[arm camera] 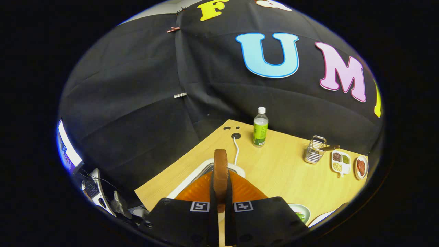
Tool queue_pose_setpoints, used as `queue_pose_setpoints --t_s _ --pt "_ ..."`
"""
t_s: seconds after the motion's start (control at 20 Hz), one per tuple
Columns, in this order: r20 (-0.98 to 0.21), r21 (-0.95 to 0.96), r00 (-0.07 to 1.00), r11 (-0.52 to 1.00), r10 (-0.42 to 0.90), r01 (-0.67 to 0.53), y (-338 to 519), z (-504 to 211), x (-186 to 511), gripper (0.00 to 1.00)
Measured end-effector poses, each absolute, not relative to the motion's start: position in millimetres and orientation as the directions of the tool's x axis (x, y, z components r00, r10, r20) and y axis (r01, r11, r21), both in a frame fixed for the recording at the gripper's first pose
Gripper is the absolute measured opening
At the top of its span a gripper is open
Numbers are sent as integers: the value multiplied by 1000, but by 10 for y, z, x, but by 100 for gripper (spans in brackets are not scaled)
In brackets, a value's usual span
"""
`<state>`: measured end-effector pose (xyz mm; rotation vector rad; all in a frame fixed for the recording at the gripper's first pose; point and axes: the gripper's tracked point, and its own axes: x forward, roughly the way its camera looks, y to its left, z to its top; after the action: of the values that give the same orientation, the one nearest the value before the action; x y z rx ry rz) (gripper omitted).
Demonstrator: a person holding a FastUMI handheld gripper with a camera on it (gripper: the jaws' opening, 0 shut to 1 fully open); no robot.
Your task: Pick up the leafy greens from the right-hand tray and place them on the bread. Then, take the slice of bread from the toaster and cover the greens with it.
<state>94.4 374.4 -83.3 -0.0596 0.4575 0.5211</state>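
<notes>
Bread slice: a brown-crusted slice of toasted bread (221, 169) stands on edge between the two fingers of the gripper (221, 192), above the white and orange toaster (205, 187) that lies just beyond the fingers.
Grip: both black fingers (212, 192) press on the slice's flat faces, the gap between them narrow; only the top half of the slice stands clear.
Handling: likely light, stiff enough to hold its shape, but crumbly, so a gentle pinch on the faces near the middle suits it; squeezing harder could crack it.
Pose: the gripper looks down and forward over the pale wooden tabletop (281, 171), the slice upright along its line.
Greens: a white plate with something green (301, 213) peeks out beside the right finger; whether bread lies under it I cannot tell.
Further off: a green-labelled plastic bottle (260, 127), a wire basket (315, 150), a white divided tray (341, 162) and a small dish (361, 167) stand well apart.
</notes>
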Motion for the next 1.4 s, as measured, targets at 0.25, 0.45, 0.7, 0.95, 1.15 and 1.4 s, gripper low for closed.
queue_pose_setpoints --t_s 0.25,0.45,0.7,0.95,1.15,1.4 --pt "-433 54 794 891 428 -451 3434 -799 971 11" --pt "-451 67 810 919 375 -388 3106 -909 991 11" --pt "-510 89 798 943 321 -322 2706 -1204 951 11" --pt "-576 148 768 960 279 -238 2338 -1583 839 11" --pt "-613 206 742 961 272 -183 2143 -1877 754 11" --pt "-639 252 726 961 255 -116 1960 -2222 657 11"
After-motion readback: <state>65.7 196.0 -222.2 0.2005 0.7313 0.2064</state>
